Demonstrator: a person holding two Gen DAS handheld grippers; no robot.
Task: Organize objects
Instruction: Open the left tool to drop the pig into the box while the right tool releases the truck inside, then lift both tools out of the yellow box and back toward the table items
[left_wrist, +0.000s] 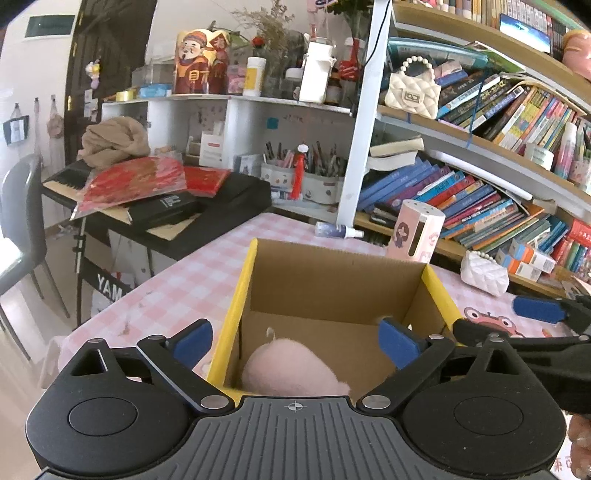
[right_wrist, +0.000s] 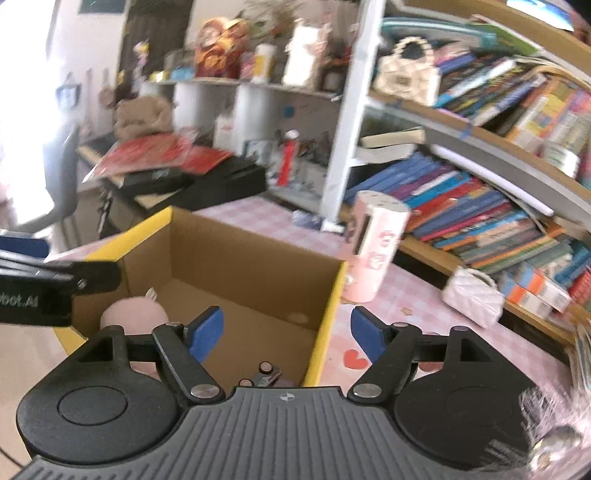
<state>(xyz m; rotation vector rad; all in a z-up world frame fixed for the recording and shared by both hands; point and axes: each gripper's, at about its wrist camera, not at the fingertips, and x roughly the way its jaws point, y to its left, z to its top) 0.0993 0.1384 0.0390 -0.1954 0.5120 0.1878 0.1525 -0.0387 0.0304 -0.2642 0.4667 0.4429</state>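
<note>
An open cardboard box (left_wrist: 436, 282) with yellow outer sides stands on the pink checked table (left_wrist: 177, 288). A pink plush toy (left_wrist: 291, 369) lies inside it, also seen in the right wrist view (right_wrist: 133, 314). A small dark object (right_wrist: 267, 374) lies in the box near the right gripper. My left gripper (left_wrist: 295, 343) is open and empty over the box's near edge. My right gripper (right_wrist: 286, 334) is open and empty, straddling the box's right wall (right_wrist: 328, 314). The right gripper's fingers (left_wrist: 539, 310) show at the right of the left wrist view.
A pink cylindrical container (left_wrist: 417, 230) stands behind the box. A white quilted purse (left_wrist: 484, 273) lies by the bookshelf (left_wrist: 480, 206). A small spray bottle (left_wrist: 336, 229) lies on the table. A keyboard (left_wrist: 166, 199) with red items sits at left.
</note>
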